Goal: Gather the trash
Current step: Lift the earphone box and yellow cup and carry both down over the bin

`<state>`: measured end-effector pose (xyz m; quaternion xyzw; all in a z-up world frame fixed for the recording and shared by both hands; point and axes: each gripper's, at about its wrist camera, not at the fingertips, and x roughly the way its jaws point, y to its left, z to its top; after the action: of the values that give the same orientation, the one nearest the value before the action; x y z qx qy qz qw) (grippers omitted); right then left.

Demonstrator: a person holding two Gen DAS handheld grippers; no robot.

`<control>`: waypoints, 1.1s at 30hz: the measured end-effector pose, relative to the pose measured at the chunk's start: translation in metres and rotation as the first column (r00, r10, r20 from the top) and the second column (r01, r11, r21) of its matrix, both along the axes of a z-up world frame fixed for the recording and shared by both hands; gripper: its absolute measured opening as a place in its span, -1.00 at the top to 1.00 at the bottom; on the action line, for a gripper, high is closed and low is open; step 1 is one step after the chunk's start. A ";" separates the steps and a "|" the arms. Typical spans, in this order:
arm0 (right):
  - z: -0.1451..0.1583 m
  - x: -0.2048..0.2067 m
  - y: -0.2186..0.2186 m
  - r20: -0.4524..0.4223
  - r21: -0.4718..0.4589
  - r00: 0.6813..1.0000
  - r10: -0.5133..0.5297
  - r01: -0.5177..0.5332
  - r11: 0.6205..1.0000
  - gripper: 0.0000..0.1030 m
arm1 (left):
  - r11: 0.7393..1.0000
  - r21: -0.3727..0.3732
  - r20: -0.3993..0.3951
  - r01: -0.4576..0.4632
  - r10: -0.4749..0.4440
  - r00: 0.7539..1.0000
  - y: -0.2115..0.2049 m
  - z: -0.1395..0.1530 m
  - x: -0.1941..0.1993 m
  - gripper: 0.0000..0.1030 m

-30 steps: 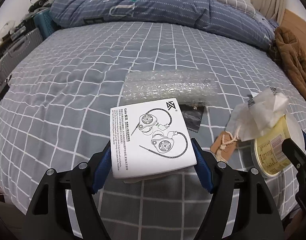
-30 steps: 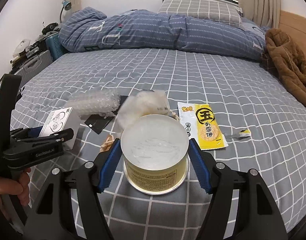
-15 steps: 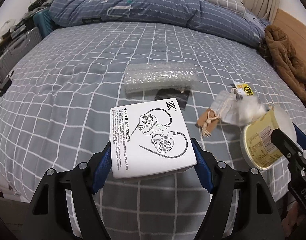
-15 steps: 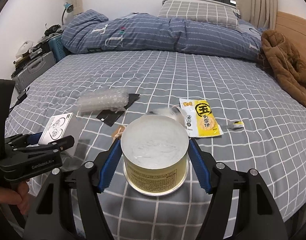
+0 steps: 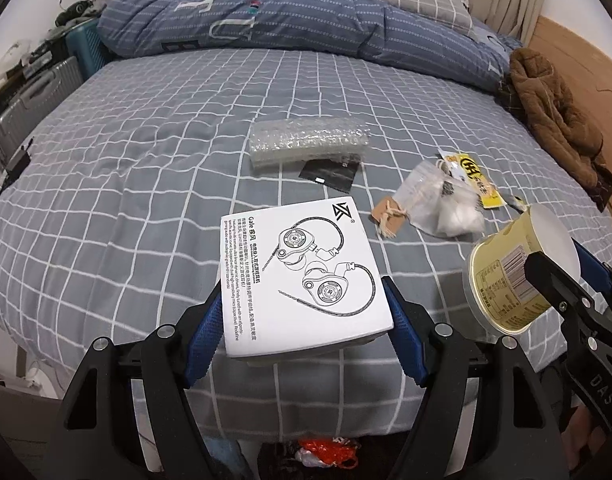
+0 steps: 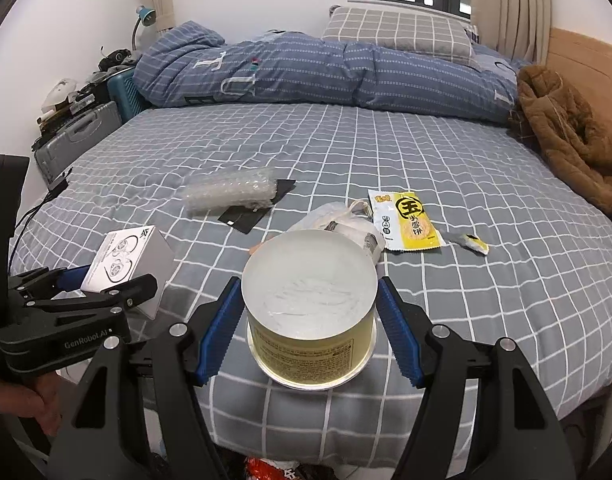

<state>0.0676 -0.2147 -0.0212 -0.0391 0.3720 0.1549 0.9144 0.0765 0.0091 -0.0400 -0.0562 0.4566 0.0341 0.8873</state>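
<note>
A grey checked bed (image 6: 426, 160) carries scattered litter near its front edge. Off that edge, the right claw (image 6: 310, 316) pinches a yellow tub (image 6: 310, 336) by its smooth round wall; it could slip. The left claw (image 5: 306, 320) pinches a white earphone box (image 5: 302, 276), which might tilt free.

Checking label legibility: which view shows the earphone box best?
The left wrist view: the earphone box faces the camera, its printed top readable, held in the left gripper. The right wrist view shows it small, angled, at the left edge.
</note>
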 end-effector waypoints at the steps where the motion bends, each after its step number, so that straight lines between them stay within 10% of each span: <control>1: 0.001 -0.003 0.000 0.000 0.001 1.000 -0.001 0.001 1.000 -0.26 | 1.000 -0.001 0.001 0.002 -0.002 1.000 -0.001 0.001 -0.003 -0.39; 33: 0.002 -0.118 -0.002 -0.011 -0.006 1.000 -0.010 0.010 1.000 -0.26 | 1.000 -0.027 -0.008 0.014 -0.014 1.000 -0.003 -0.004 -0.129 -0.39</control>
<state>-0.0501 -0.2169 -0.0197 -0.0392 0.3777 0.1493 0.9129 -0.0525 0.0064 -0.0439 -0.0647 0.4612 0.0221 0.8847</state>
